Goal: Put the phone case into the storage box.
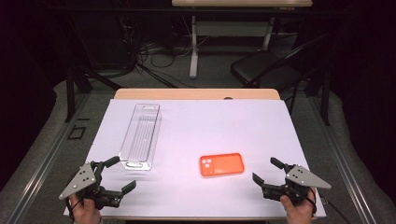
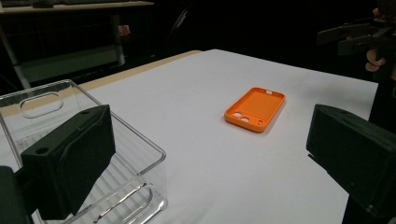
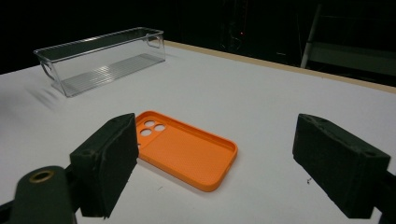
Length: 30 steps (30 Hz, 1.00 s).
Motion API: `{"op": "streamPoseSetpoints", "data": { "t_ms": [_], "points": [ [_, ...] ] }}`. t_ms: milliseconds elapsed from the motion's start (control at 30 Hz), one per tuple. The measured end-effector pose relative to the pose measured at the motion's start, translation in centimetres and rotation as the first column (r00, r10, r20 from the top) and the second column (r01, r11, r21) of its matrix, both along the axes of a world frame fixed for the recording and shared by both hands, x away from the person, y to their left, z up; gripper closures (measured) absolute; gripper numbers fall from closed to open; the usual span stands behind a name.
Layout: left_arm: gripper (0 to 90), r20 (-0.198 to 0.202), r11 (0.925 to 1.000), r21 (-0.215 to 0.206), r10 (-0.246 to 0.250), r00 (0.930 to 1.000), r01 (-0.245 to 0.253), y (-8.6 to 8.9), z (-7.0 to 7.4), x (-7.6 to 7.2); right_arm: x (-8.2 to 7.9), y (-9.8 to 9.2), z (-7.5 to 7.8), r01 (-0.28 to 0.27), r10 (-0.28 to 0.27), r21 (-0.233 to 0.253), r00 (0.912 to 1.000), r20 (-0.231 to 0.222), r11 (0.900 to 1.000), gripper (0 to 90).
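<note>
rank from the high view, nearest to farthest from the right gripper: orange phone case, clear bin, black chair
1. orange phone case, just to the left of the right gripper
2. clear bin, across the table on its left side
3. black chair, on the floor beyond the table's far edge

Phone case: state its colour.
The phone case is orange; the right gripper view shows it best.

Bright orange phone case (image 1: 222, 164), fine dotted texture inside, round camera holes at one end; clear see-through bin (image 1: 140, 136) with ribbed lines along its bottom; white surface (image 1: 210, 126) with a pale wood strip at the far edge; black left tongs (image 1: 118, 175) and black right tongs (image 1: 266, 170), each topped by a grey three-cornered plate; dark grey floor, black chair (image 1: 264, 67) beyond
</note>
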<state>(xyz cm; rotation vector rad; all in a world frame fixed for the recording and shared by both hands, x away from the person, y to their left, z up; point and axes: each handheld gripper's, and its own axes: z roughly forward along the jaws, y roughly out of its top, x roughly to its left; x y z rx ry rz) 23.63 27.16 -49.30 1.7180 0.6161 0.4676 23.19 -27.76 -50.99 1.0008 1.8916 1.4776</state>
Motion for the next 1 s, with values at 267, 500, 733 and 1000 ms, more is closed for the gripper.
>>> {"op": "streamPoseSetpoints", "data": {
  "t_ms": [267,500,733,1000],
  "points": [
    [1.6,-0.011,1.0000,0.001,-0.008,0.9999,0.008,-0.2,-0.1,0.2,0.1,0.2,-0.1,-0.001,0.001,-0.002,0.9998,-0.020,1.000,13.7],
    [1.6,-0.035,0.9999,-0.009,-0.007,0.9993,0.007,-0.2,0.3,0.4,0.6,0.8,0.2,-0.012,0.010,-0.020,0.9982,-0.058,1.000,11.6],
    [1.6,-0.103,1.0000,-0.007,-0.003,0.9946,0.002,-0.8,1.2,1.6,1.5,1.1,1.1,-0.032,0.028,-0.036,0.9926,-0.118,0.999,9.2],
    [1.6,-0.149,0.9993,-0.011,-0.036,0.9882,0.035,-2.5,3.4,4.0,2.9,1.9,2.2,-0.062,0.050,-0.060,0.9838,-0.172,0.996,4.6]
  ]
}}
